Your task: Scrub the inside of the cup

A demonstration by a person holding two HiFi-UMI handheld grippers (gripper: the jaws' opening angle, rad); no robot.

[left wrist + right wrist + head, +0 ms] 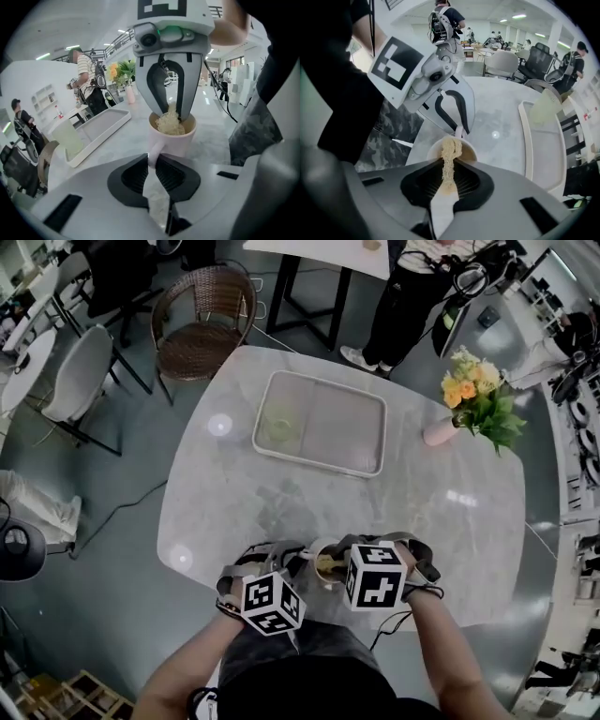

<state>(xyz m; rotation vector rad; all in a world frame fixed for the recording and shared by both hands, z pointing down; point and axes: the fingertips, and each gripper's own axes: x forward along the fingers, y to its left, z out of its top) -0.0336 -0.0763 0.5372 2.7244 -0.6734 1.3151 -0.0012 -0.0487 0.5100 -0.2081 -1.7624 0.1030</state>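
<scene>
A white cup (322, 570) stands near the table's front edge, between my two grippers. My left gripper (153, 160) is shut on the cup's handle (152, 151), with the cup body (174, 140) just beyond the jaws. My right gripper (449, 165) is shut on a tan fibrous scrubber (450, 152) that reaches down into the cup (436, 149). In the left gripper view the right gripper (171, 105) stands over the cup with the scrubber (169, 123) filling its mouth. In the head view the left gripper (300, 563) comes from the left and the right gripper (335, 563) from the right.
A white tray (375, 463) lies mid-table with a pale green cup (278, 426) in its left end. A pink vase of flowers (441, 431) stands at the right. A wicker chair (202, 320) and a standing person (403, 306) are beyond the far edge.
</scene>
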